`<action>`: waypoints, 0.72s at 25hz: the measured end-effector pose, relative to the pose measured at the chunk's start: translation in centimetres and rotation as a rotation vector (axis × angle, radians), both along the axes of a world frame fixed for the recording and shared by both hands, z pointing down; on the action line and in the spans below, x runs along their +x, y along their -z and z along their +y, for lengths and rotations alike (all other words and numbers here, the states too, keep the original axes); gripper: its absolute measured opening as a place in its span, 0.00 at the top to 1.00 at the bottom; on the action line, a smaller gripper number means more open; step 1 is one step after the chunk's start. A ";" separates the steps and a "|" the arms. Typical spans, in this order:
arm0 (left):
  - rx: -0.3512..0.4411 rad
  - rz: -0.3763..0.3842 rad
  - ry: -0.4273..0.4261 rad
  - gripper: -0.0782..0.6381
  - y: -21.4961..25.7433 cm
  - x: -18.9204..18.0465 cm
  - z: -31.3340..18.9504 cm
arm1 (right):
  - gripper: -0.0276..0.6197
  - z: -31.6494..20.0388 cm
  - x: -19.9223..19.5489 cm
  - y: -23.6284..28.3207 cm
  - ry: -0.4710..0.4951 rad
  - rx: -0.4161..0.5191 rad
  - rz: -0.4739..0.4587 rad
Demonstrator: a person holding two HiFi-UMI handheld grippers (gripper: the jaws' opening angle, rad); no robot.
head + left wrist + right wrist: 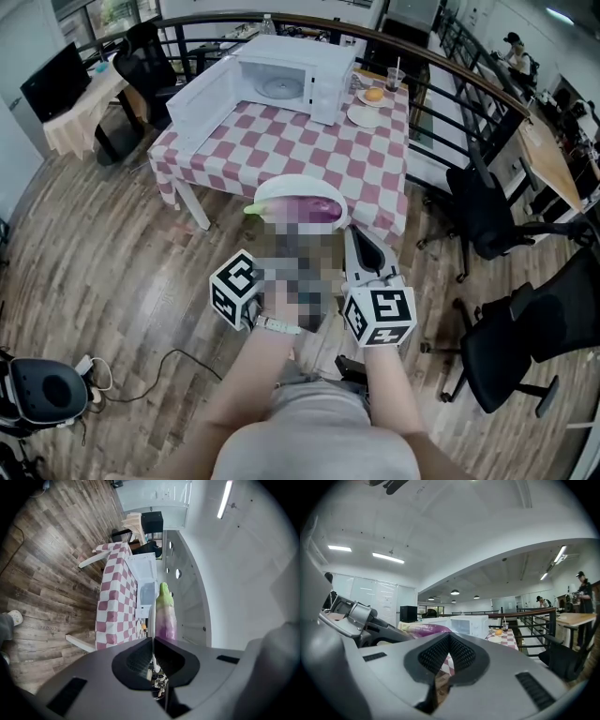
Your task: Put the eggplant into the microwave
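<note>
A purple eggplant [314, 210] with a green stem lies on a white plate [298, 185], carried in the air in front of the checkered table [309, 150]. In the left gripper view my left gripper [152, 638] is shut on the plate's thin rim [151, 620], with the eggplant [165, 611] just beyond. My right gripper [354, 234] points at the plate's right side; its jaws are shut with nothing seen between them [450, 637]. The white microwave [291, 80] stands at the table's far end, its door [202, 103] swung open to the left.
Right of the microwave are a plate with an orange [373, 94], an empty plate [364, 115] and a cup [395, 77]. Black office chairs [487, 216] stand right of the table, a dark railing [469, 84] curves behind it, and a round black device [42, 389] sits on the floor.
</note>
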State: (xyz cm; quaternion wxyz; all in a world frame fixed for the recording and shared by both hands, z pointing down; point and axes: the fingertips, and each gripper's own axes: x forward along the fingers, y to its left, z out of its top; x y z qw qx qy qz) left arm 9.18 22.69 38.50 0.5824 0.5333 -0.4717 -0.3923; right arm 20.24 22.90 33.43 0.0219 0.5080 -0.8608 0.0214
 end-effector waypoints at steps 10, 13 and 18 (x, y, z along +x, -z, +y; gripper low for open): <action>0.009 -0.006 -0.014 0.87 -0.1 -3.3 -3.0 | 0.92 -3.0 -3.7 0.0 -0.001 0.013 -0.002; 0.007 -0.003 -0.006 0.87 -0.2 -4.1 -4.1 | 0.92 -4.0 -4.6 0.0 0.008 0.014 0.003; 0.002 0.001 -0.004 0.87 -0.5 -4.9 -5.8 | 0.92 -5.8 -5.3 -0.2 0.009 0.010 0.006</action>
